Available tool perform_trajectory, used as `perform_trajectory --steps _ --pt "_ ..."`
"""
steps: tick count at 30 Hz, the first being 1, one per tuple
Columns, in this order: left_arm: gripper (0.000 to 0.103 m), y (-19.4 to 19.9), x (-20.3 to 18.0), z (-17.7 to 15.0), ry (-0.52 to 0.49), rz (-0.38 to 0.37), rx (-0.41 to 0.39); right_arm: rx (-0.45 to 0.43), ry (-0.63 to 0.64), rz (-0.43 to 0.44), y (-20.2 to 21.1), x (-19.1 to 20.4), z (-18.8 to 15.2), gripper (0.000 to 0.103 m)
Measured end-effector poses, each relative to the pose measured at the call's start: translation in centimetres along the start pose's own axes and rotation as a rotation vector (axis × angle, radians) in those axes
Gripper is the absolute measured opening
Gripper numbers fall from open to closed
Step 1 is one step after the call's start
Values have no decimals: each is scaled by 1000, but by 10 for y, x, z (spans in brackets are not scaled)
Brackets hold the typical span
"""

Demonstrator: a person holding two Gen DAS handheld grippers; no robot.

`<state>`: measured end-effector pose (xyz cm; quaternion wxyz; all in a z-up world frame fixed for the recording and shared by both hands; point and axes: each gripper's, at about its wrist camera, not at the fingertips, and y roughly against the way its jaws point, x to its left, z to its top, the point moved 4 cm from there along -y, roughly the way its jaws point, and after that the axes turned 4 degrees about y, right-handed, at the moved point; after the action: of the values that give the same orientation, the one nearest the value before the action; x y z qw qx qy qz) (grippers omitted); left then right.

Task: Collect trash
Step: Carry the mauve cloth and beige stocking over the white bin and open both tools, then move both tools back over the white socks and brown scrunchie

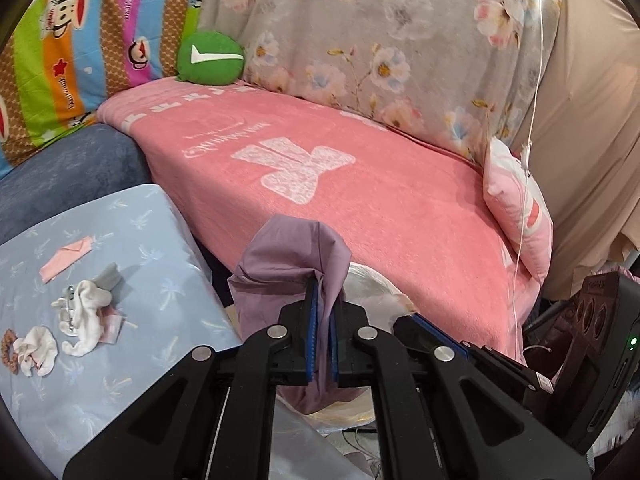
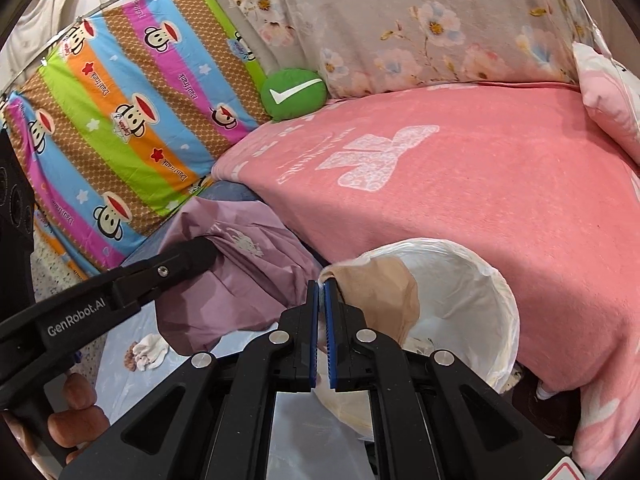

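Wrist views — close, toward pink blanket (image 1: 400,200)

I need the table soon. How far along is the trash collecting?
Done: nothing visibly collected yet. In hand: the left gripper pinches the purple bag and the right gripper pinches the white bag's rim, holding the bags open. Left: crumpled tissues and pink paper lie on the blue tablecloth.

Matt mauve cloth (image 1: 280,256) at 6 o'clock; fuzzy pink terry blanket (image 1: 400,200) at centre; thin white crinkled plastic liner (image 2: 460,280) at 5 o'clock; black matt plastic fingers (image 2: 310,320).
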<state>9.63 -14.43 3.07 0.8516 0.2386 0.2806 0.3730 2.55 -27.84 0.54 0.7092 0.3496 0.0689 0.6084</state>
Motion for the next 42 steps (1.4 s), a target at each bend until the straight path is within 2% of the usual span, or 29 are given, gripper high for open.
perform_trajectory --steps 1,4,5,11,15,24,42 --pt "15 -2 0 -1 -4 3 7 -4 -5 -5 1 -2 0 9" --pt "55 -2 -1 0 0 34 -15 -1 -6 -6 -1 -4 0 9" --pt "59 0 -1 0 1 46 -30 0 -6 -7 -1 -4 0 10" --pt "59 1 4 0 2 75 -36 12 -5 2 -1 -2 -4 10" --pt "59 3 10 -1 15 90 -39 15 5 9 0 5 -6 17" --pt "59 11 31 -6 49 123 -47 34 42 33 -3 31 -14 19" --pt "65 48 113 -27 162 256 -75 89 163 112 -20 115 -35 21"
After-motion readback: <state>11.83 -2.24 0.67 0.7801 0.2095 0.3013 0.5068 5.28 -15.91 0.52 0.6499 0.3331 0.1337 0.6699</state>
